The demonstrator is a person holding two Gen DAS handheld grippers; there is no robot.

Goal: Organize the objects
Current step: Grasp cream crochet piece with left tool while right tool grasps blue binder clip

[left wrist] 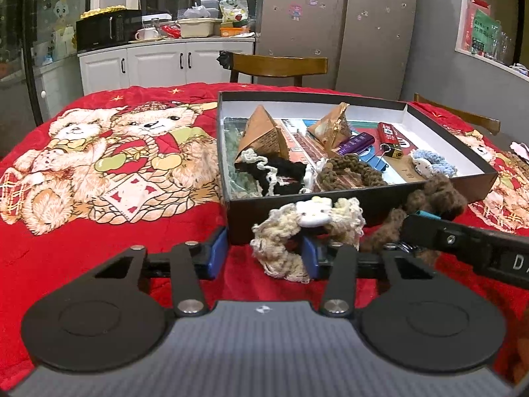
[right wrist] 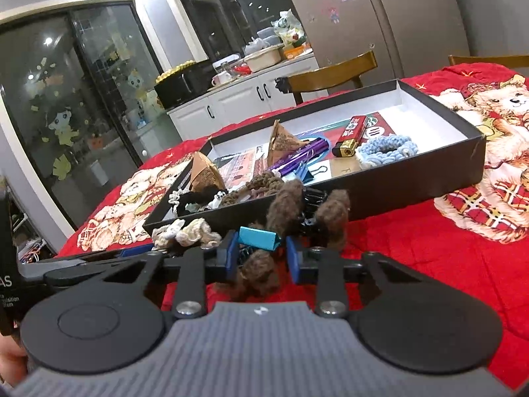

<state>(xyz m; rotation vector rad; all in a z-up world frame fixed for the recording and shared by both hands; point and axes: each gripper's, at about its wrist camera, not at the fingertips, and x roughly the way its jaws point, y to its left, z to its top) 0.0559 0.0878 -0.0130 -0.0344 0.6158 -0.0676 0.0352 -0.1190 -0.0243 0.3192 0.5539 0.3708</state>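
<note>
1. Nearby, the black box sits on the red bear-print blanket, its front wall just ahead of both tongs; the blanket to its left lies open and flat.
2. Close against that front wall, outside the box, lie a cream hair tie with a white cat face and a brown hair tie.
3. Left tongs: jaws apart, the right blue pad against the cream hair tie, the left pad clear of it, so nothing is pinched.
4. Right tongs: jaws narrowed around a teal binder clip and part of the brown hair tie; whether the pads press on them I cannot tell.
5. Inside the box: two paper-wrapped pyramids, a black hair tie, a dark brown hair tie, a light blue hair tie, a red lighter, a purple tube and a blue clip.
6. Beyond the table stand wooden chairs and white cabinets.
</note>
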